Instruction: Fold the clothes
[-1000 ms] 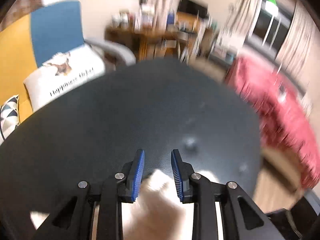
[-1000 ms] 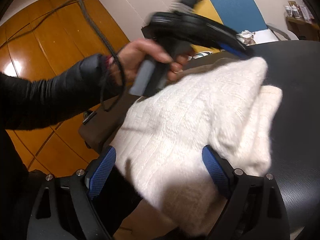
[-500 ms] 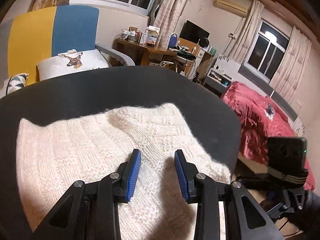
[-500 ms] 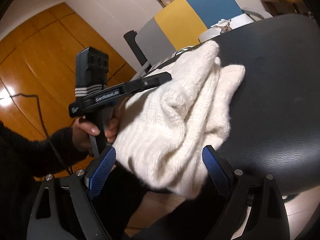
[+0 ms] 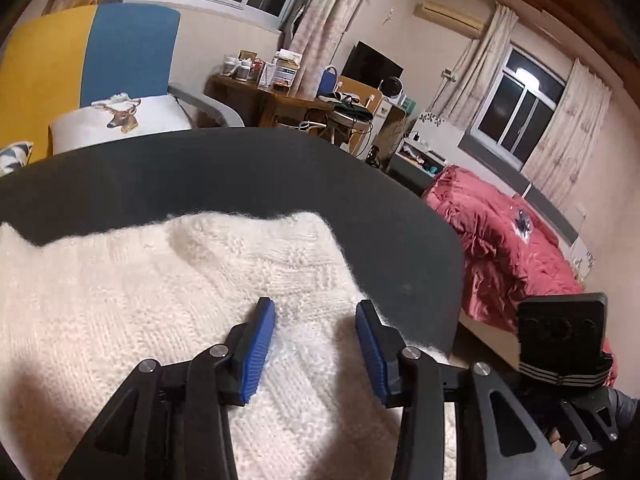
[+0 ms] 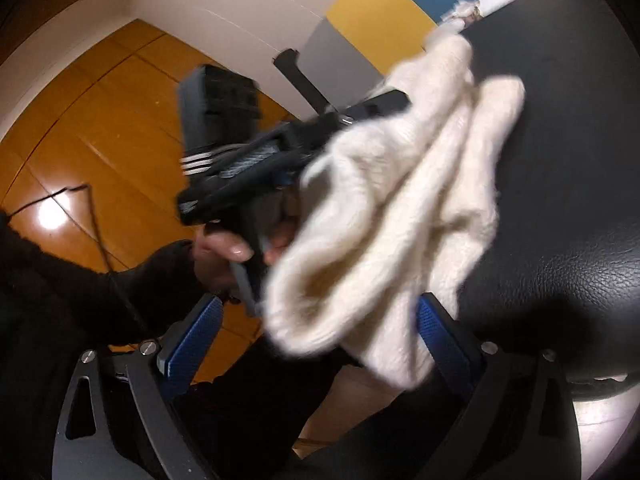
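On the black desk (image 5: 280,184) lay a folded cream knit sweater (image 5: 160,300), bunched at the near edge. Left tool (image 5: 316,308) hovered over it, jaws opening, knit between the pads but not pinched. Right tool (image 6: 320,316) was wide, still opening, sweater's hanging fold between its pads, unpressed.

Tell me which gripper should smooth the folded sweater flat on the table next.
Left, probably. The left gripper sits directly over the top of the white sweater, jaws opening with nothing pinched. The right gripper is at the sweater's overhanging edge off the black table, also opening.
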Available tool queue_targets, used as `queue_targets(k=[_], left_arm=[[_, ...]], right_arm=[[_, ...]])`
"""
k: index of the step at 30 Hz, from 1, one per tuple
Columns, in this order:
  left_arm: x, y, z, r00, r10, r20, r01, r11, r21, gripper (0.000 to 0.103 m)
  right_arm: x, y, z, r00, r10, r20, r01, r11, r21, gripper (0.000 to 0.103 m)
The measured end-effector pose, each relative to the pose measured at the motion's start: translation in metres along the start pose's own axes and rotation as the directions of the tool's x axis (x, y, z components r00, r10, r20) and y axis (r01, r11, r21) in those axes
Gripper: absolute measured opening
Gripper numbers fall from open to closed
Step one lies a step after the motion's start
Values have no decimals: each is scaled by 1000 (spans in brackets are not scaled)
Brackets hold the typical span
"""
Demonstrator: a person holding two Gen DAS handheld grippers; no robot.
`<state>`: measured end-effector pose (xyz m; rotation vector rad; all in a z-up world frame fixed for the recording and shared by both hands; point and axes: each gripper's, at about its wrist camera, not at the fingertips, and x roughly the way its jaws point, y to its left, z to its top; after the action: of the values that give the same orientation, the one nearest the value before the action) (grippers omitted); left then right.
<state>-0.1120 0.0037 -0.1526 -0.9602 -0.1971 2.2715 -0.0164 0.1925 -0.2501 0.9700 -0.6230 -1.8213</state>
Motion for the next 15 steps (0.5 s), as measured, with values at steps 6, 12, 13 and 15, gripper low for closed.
queue_targets(k=[6, 12, 13, 15], left_arm=[[-20, 9, 11, 985, -155, 73, 166, 969, -183, 45], [-9, 8, 6, 992, -112, 61, 120, 982, -149, 45], [-6, 5, 5, 994, -97, 50, 102, 988, -119, 45], [1, -3, 1, 997, -65, 31, 67, 996, -58, 44]], right_arm=[[-29, 37, 2, 993, -114, -25, 108, 980, -165, 98], [-14, 51, 16, 994, -82, -77, 61, 968, -243, 100], [-2, 51, 16, 990, -75, -119, 45, 970, -238, 100], [19, 54, 12, 970, -2, -243, -59, 968, -242, 100]])
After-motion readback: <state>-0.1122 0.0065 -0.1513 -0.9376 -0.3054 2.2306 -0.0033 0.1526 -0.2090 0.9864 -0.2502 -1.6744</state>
